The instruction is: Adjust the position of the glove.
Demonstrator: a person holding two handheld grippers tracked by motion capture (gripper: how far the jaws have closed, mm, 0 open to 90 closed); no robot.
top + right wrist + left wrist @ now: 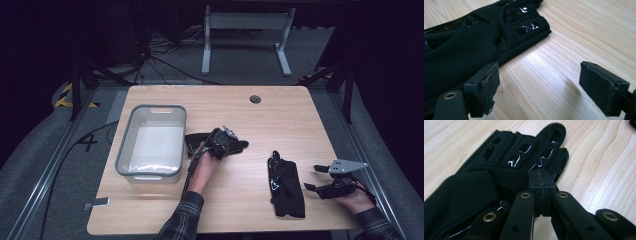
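High view: left gripper (239, 145), jaws pinched on a black glove (200, 141) just right of the grey bin (151, 173), while the wide-open right gripper (314, 178) rests beside the second glove (286, 188).

On the table (150, 210), the bin (150, 142) lay left of centre, one glove (200, 139) apparently just right of it, another glove (286, 186) lower right.
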